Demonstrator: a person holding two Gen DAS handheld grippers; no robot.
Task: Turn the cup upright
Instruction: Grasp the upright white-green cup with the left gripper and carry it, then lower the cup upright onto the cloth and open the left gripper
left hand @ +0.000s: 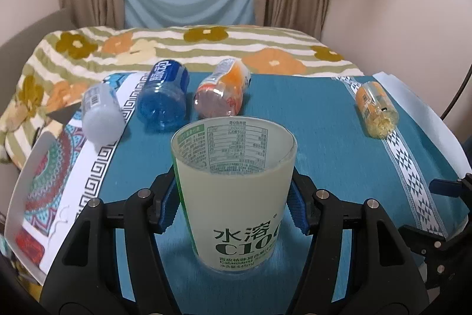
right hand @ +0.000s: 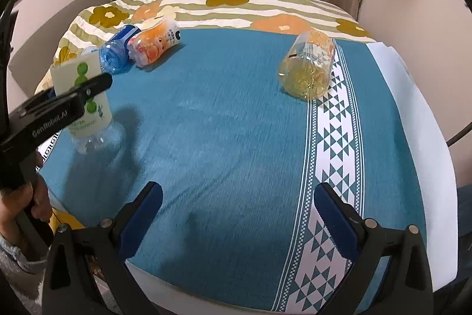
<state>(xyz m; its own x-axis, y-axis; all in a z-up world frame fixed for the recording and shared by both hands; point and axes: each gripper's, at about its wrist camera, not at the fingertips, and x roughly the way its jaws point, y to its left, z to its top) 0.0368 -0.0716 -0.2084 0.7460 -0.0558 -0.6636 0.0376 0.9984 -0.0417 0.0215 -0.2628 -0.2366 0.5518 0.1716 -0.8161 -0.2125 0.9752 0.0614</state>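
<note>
Nearest us, our left gripper (left hand: 234, 208) pinches the green cup (left hand: 234, 197), mouth up, on the blue cloth (left hand: 324, 138) near its left edge. The flip looks finished; next we release gently. Our right gripper (right hand: 237, 211) hangs spread and empty. Farther back lie four cups; their mouths are hard to make out.

Left tongs (left hand: 233, 208) clamped shut; right tongs (right hand: 237, 207) spread wide.

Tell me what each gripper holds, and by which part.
The left gripper grips the pale green cup by its sides, about mid-height. The right gripper holds nothing.
</note>
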